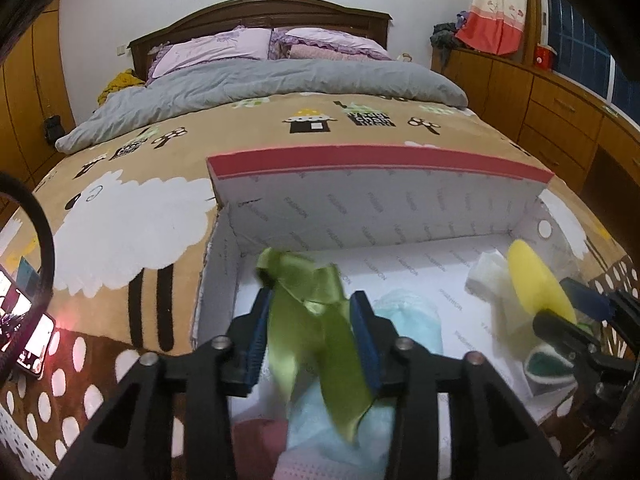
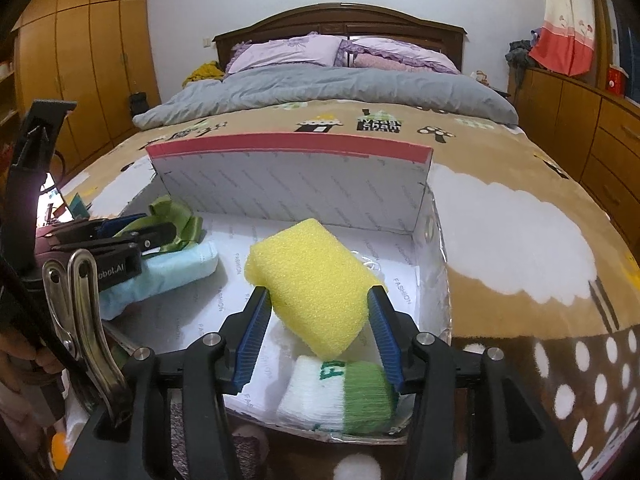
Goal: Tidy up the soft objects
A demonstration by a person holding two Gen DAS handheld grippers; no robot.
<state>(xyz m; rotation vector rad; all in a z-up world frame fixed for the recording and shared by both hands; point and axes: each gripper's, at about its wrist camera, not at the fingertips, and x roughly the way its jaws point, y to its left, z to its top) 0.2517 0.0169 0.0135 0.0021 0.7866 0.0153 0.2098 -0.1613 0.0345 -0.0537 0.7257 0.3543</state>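
Note:
An open white box (image 1: 360, 208) with a red-edged lid stands on the bed; it also shows in the right wrist view (image 2: 288, 184). My left gripper (image 1: 310, 312) is shut on a green ribbon (image 1: 316, 308) above the box's left side, over a light blue cloth (image 1: 416, 320). My right gripper (image 2: 320, 300) is shut on a yellow sponge (image 2: 312, 280) above the box's right side. A white and green knitted roll (image 2: 352, 392) lies below the sponge. The left gripper with the ribbon (image 2: 172, 216) shows at the left in the right wrist view.
The bed has a brown sheep-pattern blanket (image 2: 520, 240), a grey duvet (image 1: 260, 80) and purple pillows (image 2: 288, 52). Wooden cabinets (image 1: 560, 108) line the right wall, wardrobes (image 2: 80, 60) the left. A lit phone (image 1: 28, 340) lies at the left.

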